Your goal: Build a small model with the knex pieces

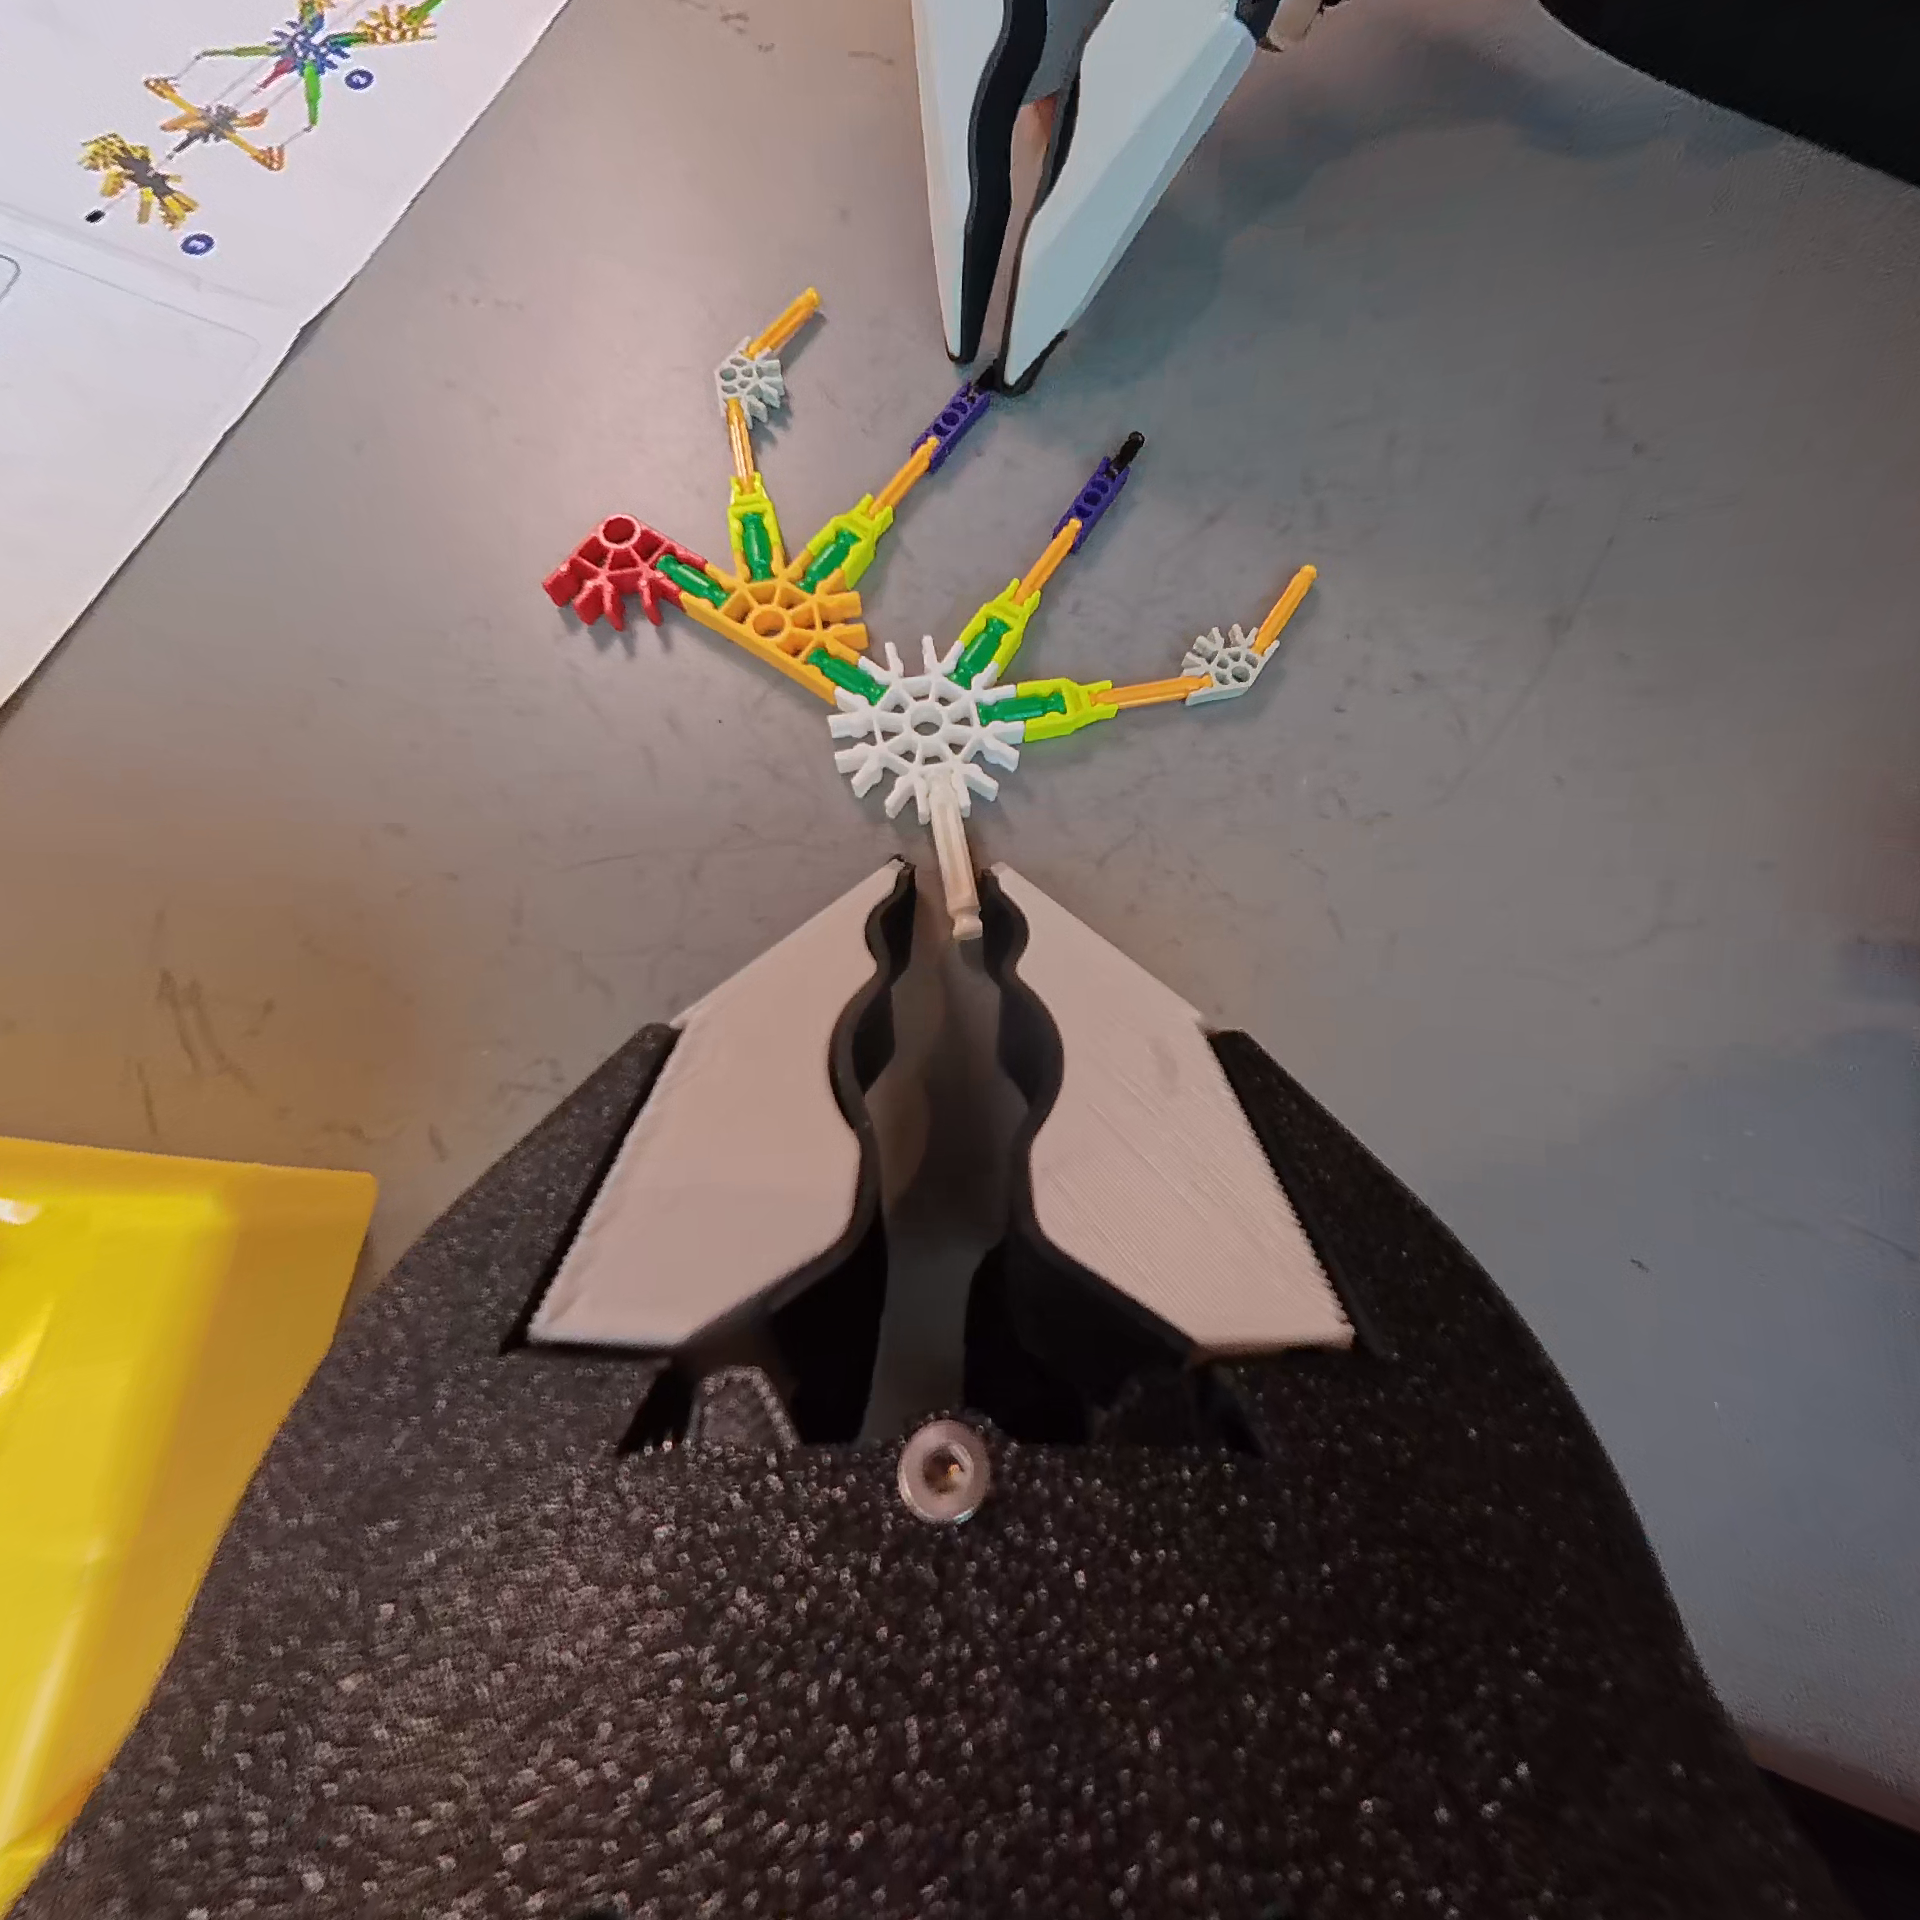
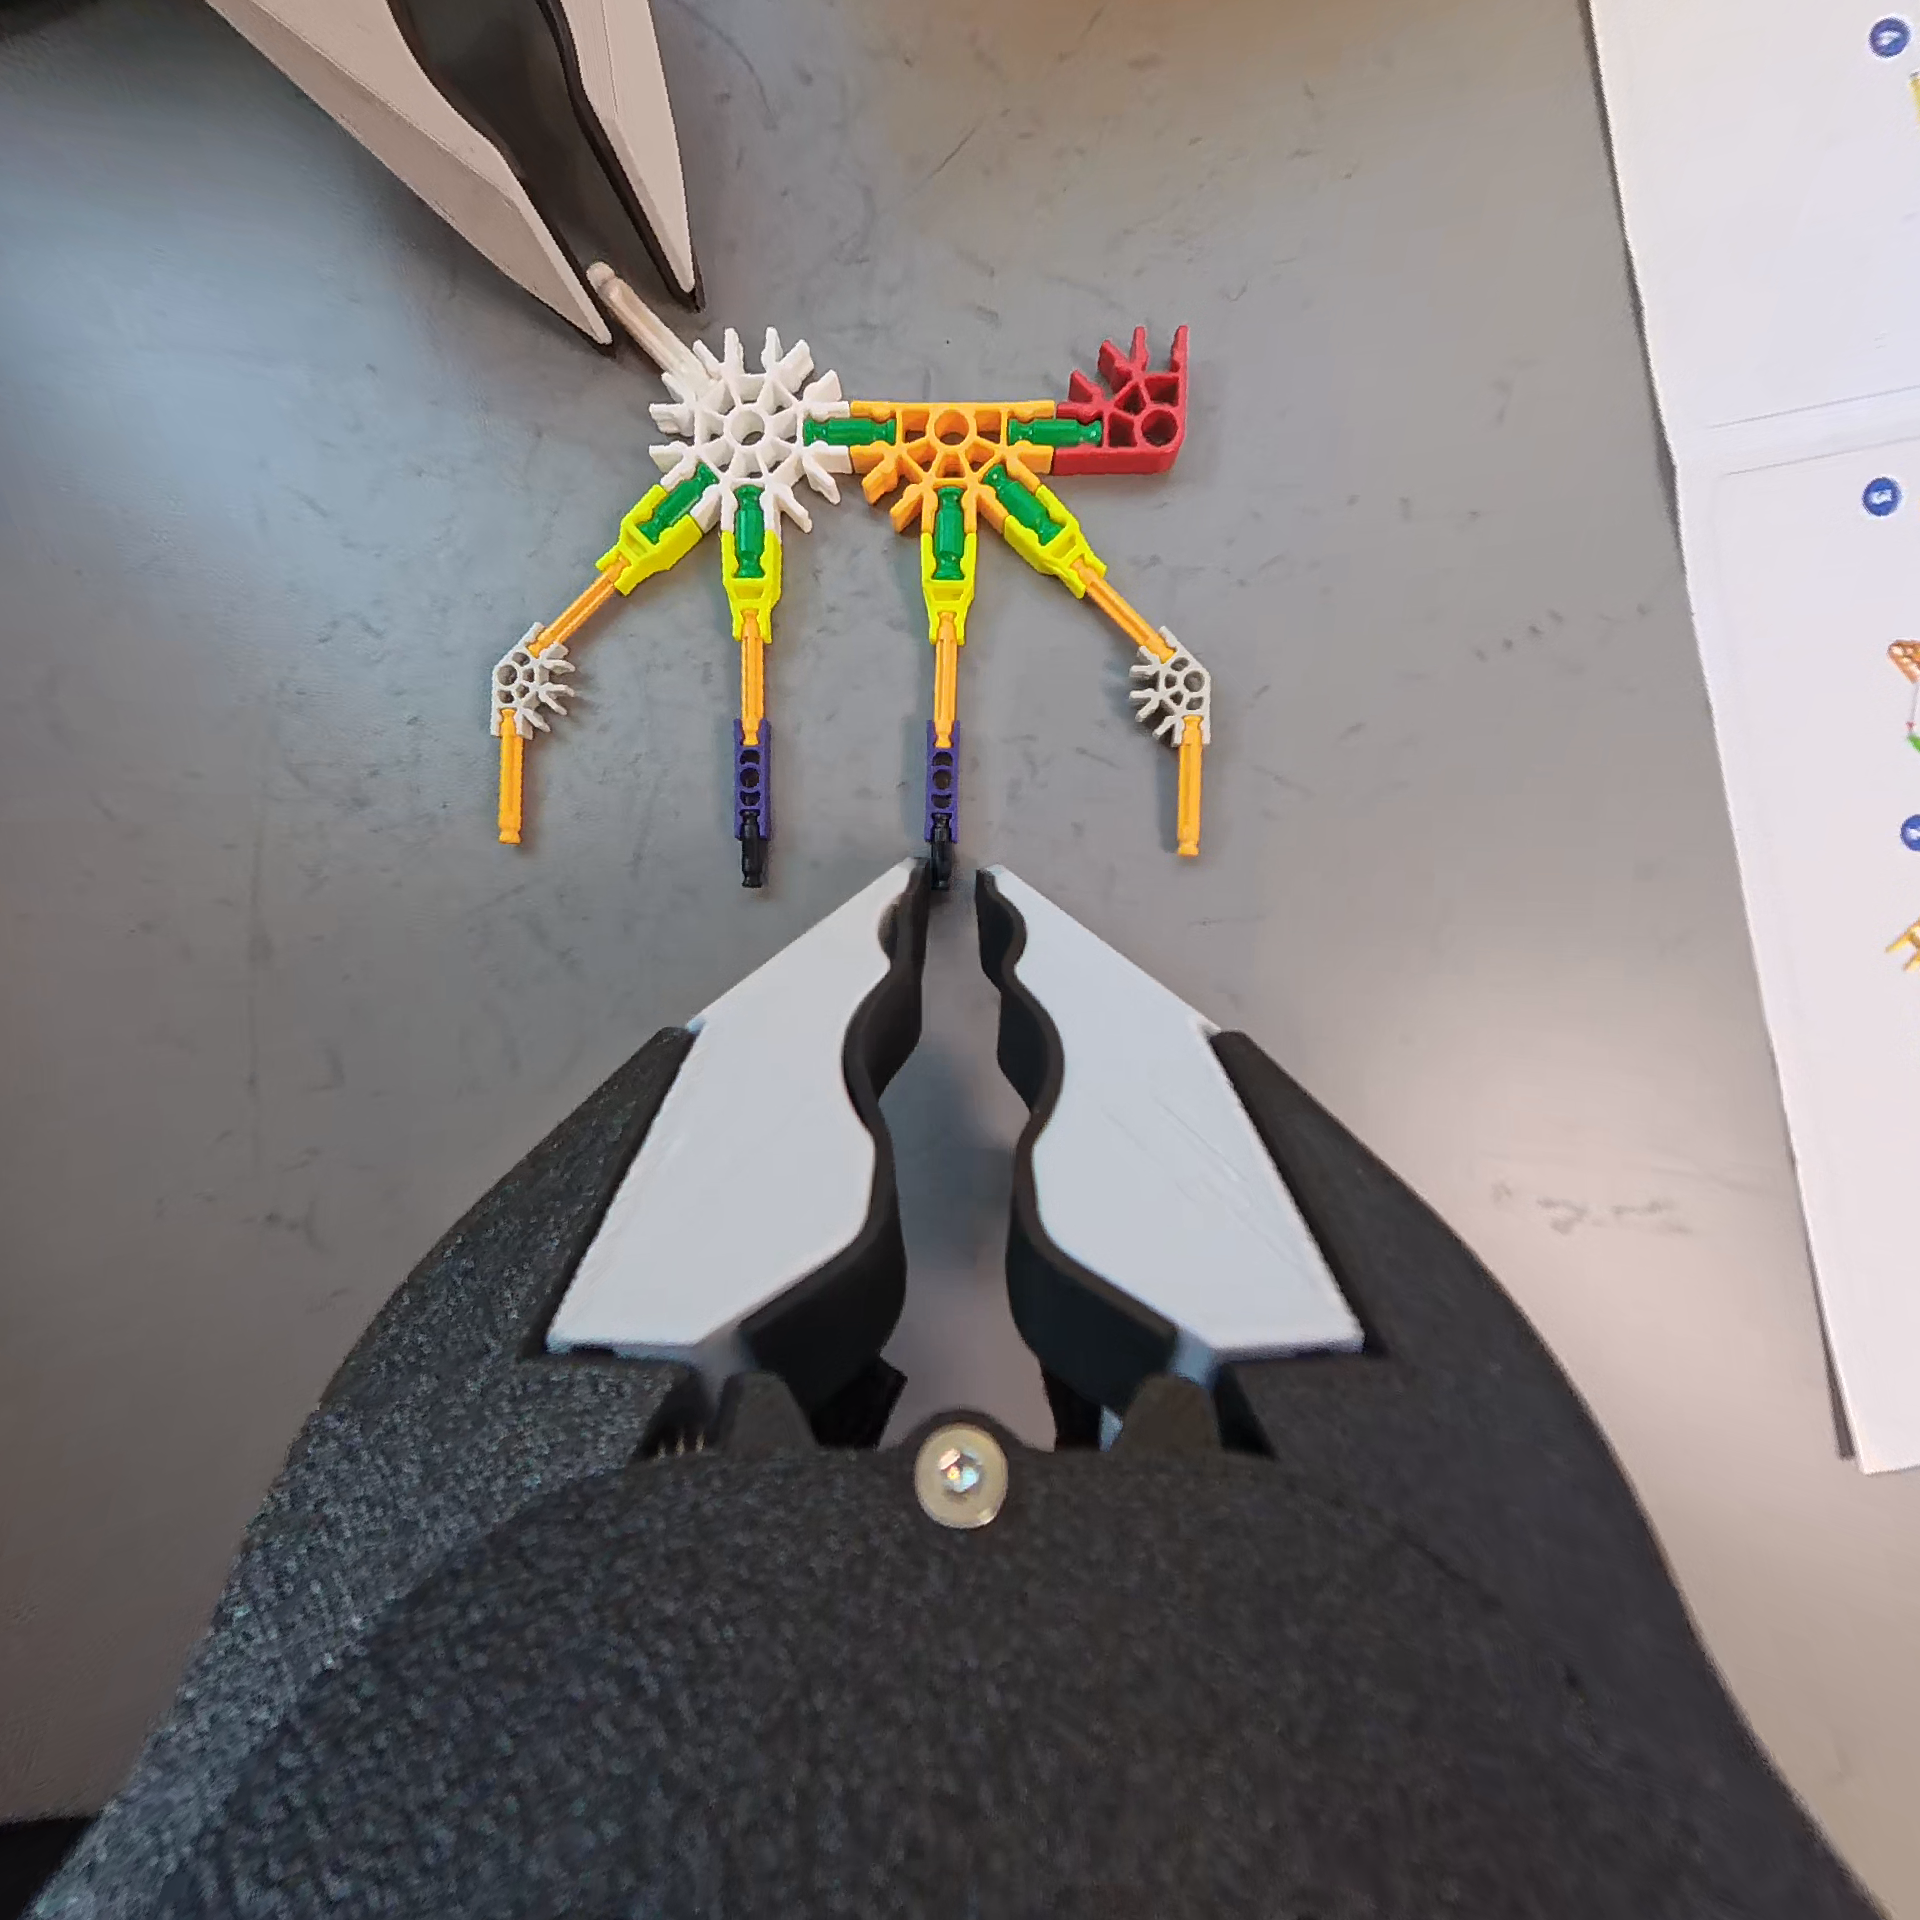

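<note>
The left gripper (image 1: 943,883) had its jaws nearly closed around the free end of a short white rod (image 1: 954,868), while the right gripper (image 2: 948,881) had a narrow gap between its jaws at the black tip (image 2: 940,847) of a purple connector (image 2: 942,777). Beyond them, a flat toy figure (image 2: 940,447) lay on the grey table (image 2: 312,935): a white snowflake hub (image 2: 746,431), an orange half-wheel, a red corner piece (image 2: 1127,416), and four orange legs on green and yellow joints. Instruction sheets (image 2: 1787,520) lay farther off, and a yellow tray (image 1: 156,1403) beside the left gripper.

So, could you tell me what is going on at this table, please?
A flat, colourful plastic rod-and-connector toy figure lies on the grey table. The left tool has its fingertips around the white rod on the white snowflake connector. The right tool meets the small black rod below a purple connector.
</note>
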